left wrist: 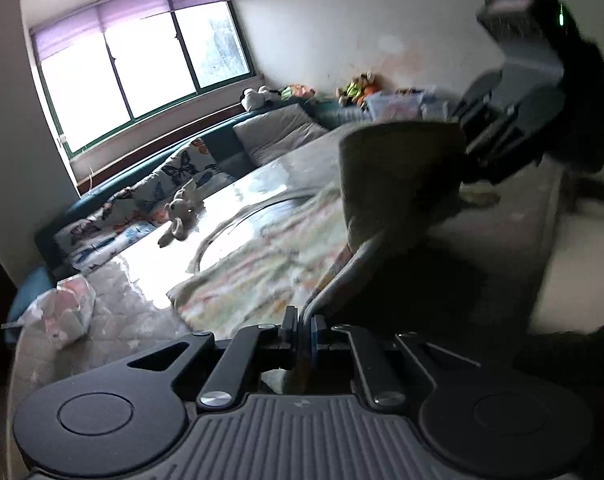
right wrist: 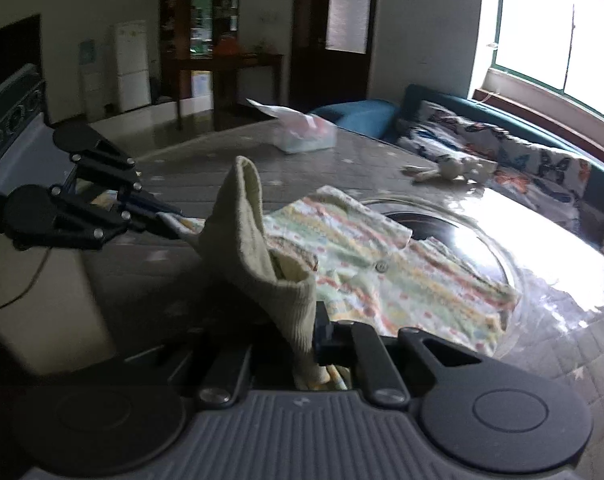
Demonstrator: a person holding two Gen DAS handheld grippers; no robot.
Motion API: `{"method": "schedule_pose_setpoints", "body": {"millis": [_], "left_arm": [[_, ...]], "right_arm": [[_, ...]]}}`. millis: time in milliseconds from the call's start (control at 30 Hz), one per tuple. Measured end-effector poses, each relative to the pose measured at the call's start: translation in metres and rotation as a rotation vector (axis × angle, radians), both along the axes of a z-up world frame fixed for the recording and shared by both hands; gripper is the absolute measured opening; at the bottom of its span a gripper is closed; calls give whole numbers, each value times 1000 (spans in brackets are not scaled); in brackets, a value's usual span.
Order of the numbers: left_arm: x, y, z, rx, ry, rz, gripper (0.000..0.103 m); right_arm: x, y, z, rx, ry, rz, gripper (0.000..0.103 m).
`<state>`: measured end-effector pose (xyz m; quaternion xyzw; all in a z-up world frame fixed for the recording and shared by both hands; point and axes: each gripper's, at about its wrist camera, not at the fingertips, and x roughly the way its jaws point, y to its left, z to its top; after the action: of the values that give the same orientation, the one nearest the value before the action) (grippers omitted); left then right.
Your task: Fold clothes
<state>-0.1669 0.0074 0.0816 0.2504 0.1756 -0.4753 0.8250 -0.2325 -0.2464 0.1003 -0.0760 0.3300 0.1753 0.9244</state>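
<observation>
The left gripper (left wrist: 300, 334) is clenched on a thin edge of the cardigan (right wrist: 382, 276), the cloth running up and away from its closed tips. The right gripper (right wrist: 318, 344) is likewise clamped on cloth: the ribbed cream hem of the same cardigan rises out of its jaws as a limp, folded flap. In the right wrist view the left gripper sits at the far left, pinching the hem's other end, so the ribbed band hangs slack between the two.

The cardigan is a small knitted piece, cream with pastel stripes and a button (right wrist: 380, 266) on its front. It looks light and very soft; the hem sags and curls under its own weight, so it will not keep any shape unless kept taut. My judgement is that the ribbed hem and the corners are the firmest places to hold, since the knit there is thicker and less likely to slip out of narrow jaws, while a pinch in the open body would only bunch the cloth.

Most of the cardigan lies flat on the table (right wrist: 562, 340), over a round glass inset (right wrist: 454, 224) in its middle. Its long axis runs from the lifted hem near the grippers across the table towards the window (right wrist: 562, 40). Beyond the cardigan, nearer the window, a small stuffed toy (right wrist: 450, 170) lies on the table, well apart from it, and a plastic bag (right wrist: 302, 132) sits at the far edge.
</observation>
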Motion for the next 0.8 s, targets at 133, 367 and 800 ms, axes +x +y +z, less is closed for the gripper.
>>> {"method": "schedule_pose_setpoints", "body": {"millis": [133, 367, 800], "left_arm": [[-15, 12, 12, -15, 46, -16, 7], [25, 1, 14, -44, 84, 48, 7], [176, -47, -2, -8, 277, 199, 7]], "right_arm": [[-18, 11, 10, 7, 39, 41, 7], [18, 5, 20, -15, 39, 39, 6], [174, -31, 17, -74, 113, 37, 7]]}}
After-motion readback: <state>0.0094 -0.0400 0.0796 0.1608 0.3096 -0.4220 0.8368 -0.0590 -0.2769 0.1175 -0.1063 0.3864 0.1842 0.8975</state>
